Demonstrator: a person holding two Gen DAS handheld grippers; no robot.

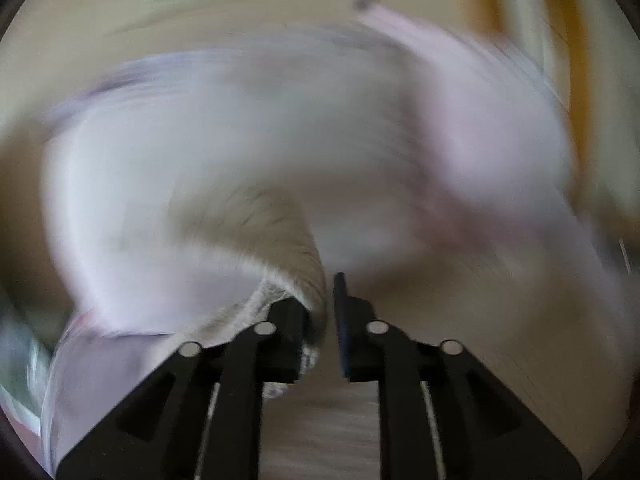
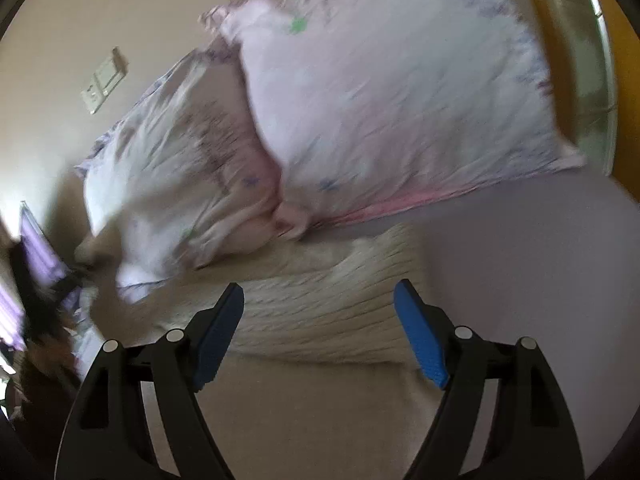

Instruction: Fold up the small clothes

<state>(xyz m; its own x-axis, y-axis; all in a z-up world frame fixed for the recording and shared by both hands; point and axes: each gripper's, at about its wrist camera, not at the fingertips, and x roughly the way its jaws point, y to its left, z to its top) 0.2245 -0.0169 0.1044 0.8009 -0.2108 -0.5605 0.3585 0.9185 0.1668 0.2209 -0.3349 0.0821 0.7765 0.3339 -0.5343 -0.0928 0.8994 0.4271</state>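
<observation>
A cream knitted garment (image 2: 320, 300) lies spread on a bed. My right gripper (image 2: 320, 300) is open just above it, blue pads (image 2: 420, 336) wide apart and empty. In the left wrist view, heavily blurred by motion, my left gripper (image 1: 324, 300) is shut on an edge of the same cream knit (image 1: 280, 248), which curls up from between the fingers. Pale pink and lilac bedding fills the view behind it.
Two pillows in pale floral cases (image 2: 380, 100) lie beyond the knit. Lilac sheet (image 2: 540, 280) is at the right. A beige wall with a switch plate (image 2: 104, 80) is at the upper left. An orange and silver frame (image 2: 580, 60) is at the right.
</observation>
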